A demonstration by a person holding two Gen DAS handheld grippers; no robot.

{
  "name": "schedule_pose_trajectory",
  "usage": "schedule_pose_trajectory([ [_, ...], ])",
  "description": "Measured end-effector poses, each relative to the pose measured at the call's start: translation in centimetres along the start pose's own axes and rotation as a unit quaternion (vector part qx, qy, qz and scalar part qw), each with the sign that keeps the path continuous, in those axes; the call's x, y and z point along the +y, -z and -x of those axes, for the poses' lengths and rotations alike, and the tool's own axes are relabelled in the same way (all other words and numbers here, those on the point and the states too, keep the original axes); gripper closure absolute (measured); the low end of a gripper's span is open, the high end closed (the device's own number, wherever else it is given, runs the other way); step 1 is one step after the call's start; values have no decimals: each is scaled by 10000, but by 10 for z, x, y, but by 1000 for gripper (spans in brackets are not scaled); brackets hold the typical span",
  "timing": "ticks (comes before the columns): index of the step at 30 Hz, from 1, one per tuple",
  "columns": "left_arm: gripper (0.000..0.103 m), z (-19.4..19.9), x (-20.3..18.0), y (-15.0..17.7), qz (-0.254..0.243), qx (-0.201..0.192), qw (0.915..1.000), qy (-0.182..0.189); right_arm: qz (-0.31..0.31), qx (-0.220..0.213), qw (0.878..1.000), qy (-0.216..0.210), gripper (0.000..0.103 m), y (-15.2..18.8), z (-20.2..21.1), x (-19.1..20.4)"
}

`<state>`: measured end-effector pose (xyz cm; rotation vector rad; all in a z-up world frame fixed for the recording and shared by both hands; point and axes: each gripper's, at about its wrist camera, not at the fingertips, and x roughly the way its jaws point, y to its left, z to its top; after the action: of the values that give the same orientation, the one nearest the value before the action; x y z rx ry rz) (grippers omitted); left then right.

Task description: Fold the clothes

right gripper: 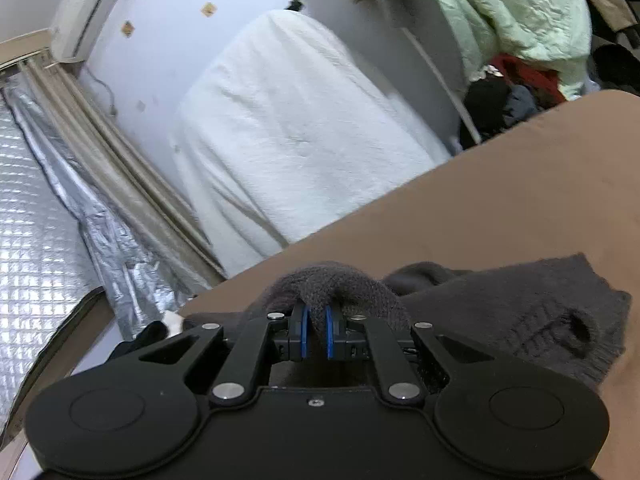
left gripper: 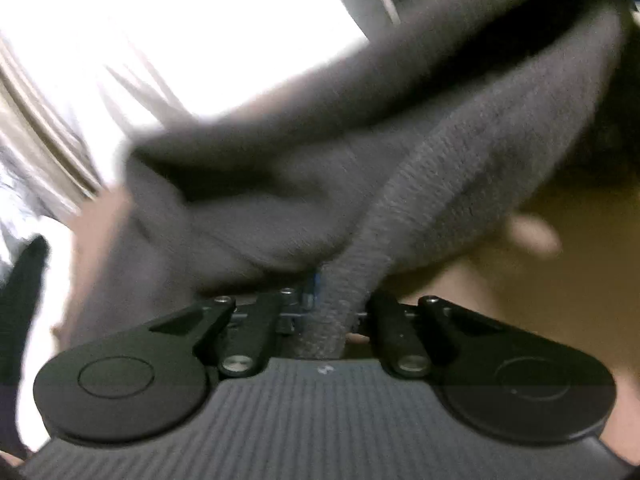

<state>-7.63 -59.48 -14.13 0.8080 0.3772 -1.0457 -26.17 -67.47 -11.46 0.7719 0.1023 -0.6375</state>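
Both tongs, left tongs (left gripper: 326, 312) and right tongs (right gripper: 316, 336), clamped on gray knit sweater (right gripper: 500, 312); may slip free, thick bunched hem.

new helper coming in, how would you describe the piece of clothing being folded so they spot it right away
Look at the brown surface in front of the white covered mound. The dark grey knit sweater lies there, pinched by the right hand-held gripper; unlike the pale green quilt, it's charcoal and fuzzy.
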Motion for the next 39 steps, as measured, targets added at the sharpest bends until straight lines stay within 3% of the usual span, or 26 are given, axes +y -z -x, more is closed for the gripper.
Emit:
schedule_pose_trajectory([
  [3, 99, 49, 20, -16, 20, -489, 9978, -456, -106, 80, 9998, -147, 93, 0, 1, -1],
  [7, 99, 137, 66, -23, 536, -1281, 9874, -758, -569, 228, 9966, -551, 90, -2, 7, -8],
  [11, 99, 217, 85, -13, 270, -1899, 9733, -1263, -991, 129, 9901, -989, 78, 2, 14, -10],
  [12, 99, 233, 87, -8, 298, -1961, 9721, -1255, -1052, 194, 9894, -985, 72, 3, 15, -11],
  [18, 99, 328, 88, 34, 764, -1914, 9726, -1078, -1142, 520, 9901, -628, 68, 9, 24, -8],
  [20, 99, 357, 73, 50, 687, -1997, 9723, -1006, -964, 170, 9950, -201, 68, 8, 39, -1],
  [23, 98, 367, 65, 73, 913, -1656, 9805, -531, -738, -161, 9971, 101, 67, -1, 57, 5],
  [27, 97, 327, 72, 112, 1399, -466, 9891, 8, -1174, -76, 9930, -131, 62, -2, 60, -11],
  [29, 97, 293, 80, 131, 1793, 311, 9828, 303, -1320, 76, 9912, -99, 62, 2, 53, -17],
  [31, 95, 265, 90, 148, 2295, 918, 9669, 635, -1296, 128, 9915, 57, 61, 4, 47, -19],
  [33, 93, 256, 94, 155, 2525, 1061, 9581, 841, -1227, 174, 9921, 170, 61, 6, 43, -20],
  [34, 86, 251, 97, 159, 2638, 1132, 9532, 944, -1203, 206, 9923, 199, 61, 6, 42, -21],
  [37, 71, 248, 98, 162, 2745, 1122, 9478, 1177, -1170, 343, 9923, 218, 59, 8, 36, -22],
  [39, 69, 242, 96, 168, 2842, 1185, 9412, 1386, -1047, 482, 9931, 207, 57, 10, 29, -18],
])
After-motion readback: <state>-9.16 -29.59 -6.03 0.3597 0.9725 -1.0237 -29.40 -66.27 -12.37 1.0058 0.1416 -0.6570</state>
